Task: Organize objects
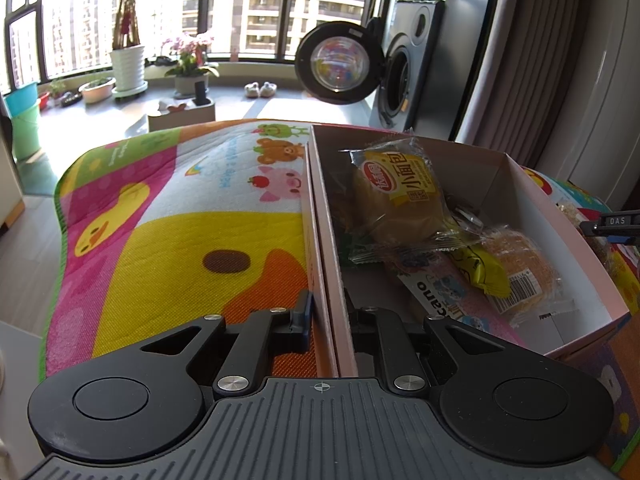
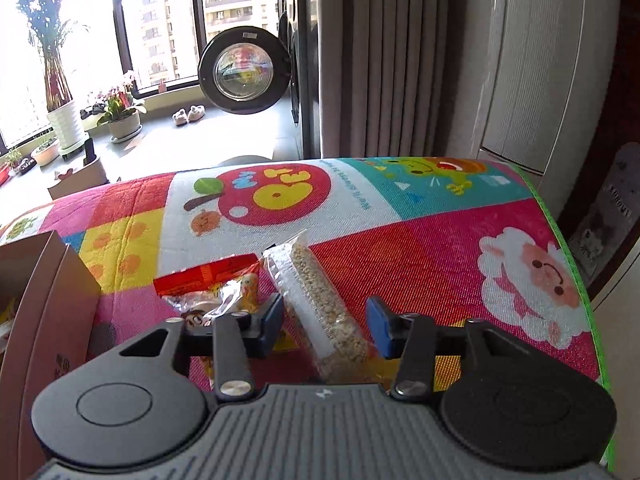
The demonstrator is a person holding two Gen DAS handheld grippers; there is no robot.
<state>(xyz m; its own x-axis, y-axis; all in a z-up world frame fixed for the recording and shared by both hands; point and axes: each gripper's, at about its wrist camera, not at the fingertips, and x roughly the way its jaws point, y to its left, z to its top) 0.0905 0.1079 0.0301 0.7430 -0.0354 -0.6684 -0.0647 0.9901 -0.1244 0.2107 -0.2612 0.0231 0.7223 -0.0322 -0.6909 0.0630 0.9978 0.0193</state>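
Left wrist view. Left gripper low at 6 o'clock, jaws closed on the near-left wall of the pink-sided open cardboard box; one finger outside the wall, one inside. Box runs from 6 toward 12 o'clock on the bright cartoon-print play mat that covers the surface. Inside the box: a clear-wrapped round bun with a yellow label propped toward the far end, a second wrapped bun with a barcode sticker at 3 o'clock against the right wall, a small yellow sachet between them, a flat printed packet underneath. Near corner of the box floor bare. Mat left of the box, 9 to 11 o'clock, open all the way to its far edge. Tip of the right gripper shows at 3 o'clock, beyond the box's right wall.

Right wrist view. Right gripper with jaws spread wide, straddling a long clear packet of beige grain lying on the mat; neither pad touches it. Just left, at 9 o'clock, a red-and-clear crinkled snack bag, close beside the left finger. Box corner at the left edge of frame. Mat from 12 to 3 o'clock open to its green-trimmed right edge. Beyond the far edge, a grey washing machine with round door swung open.
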